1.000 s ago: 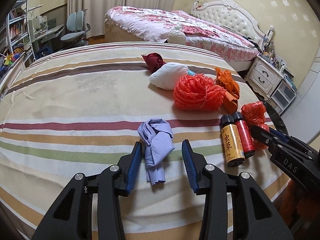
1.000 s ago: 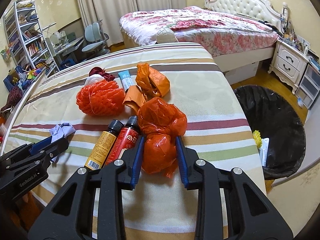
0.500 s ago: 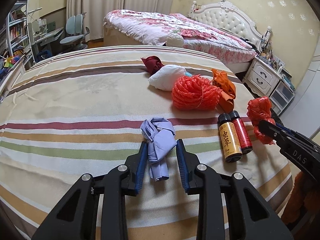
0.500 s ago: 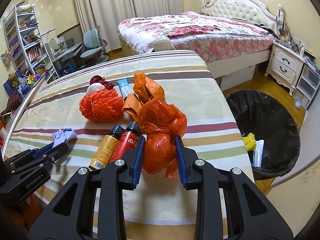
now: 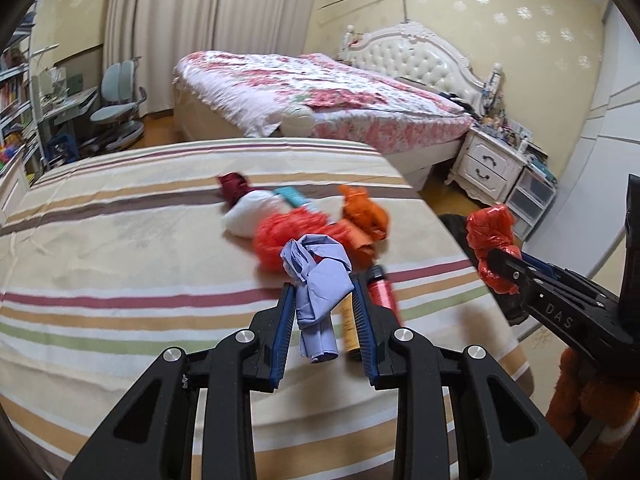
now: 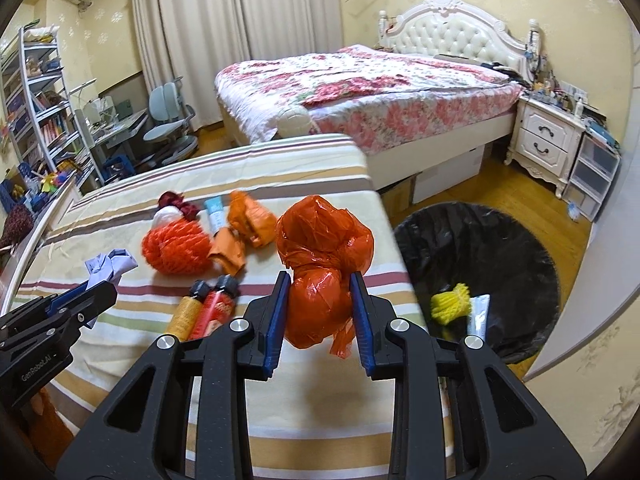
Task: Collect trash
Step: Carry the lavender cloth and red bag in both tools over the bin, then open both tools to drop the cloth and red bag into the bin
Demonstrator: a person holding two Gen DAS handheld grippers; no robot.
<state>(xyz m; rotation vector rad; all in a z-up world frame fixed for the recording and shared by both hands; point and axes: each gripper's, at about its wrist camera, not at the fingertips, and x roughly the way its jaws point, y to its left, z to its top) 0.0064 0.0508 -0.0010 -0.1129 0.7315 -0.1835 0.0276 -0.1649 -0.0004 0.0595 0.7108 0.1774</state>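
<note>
Trash in both grips: left gripper (image 5: 324, 312) fingers pinch a lilac cloth (image 5: 320, 280); right gripper (image 6: 318, 312) fingers clamp an orange bag (image 6: 320, 268) near the striped bed's (image 6: 120, 208) right edge.

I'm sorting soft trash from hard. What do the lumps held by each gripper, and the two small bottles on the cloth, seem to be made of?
Red lump in the right gripper: thin glossy plastic film, crinkled, with highlights. Lavender lump in the left gripper: soft matte sheet, fabric or non-woven, hard to tell. Two bottles: rigid, with printed labels and dark caps; glass or plastic unclear.
</note>
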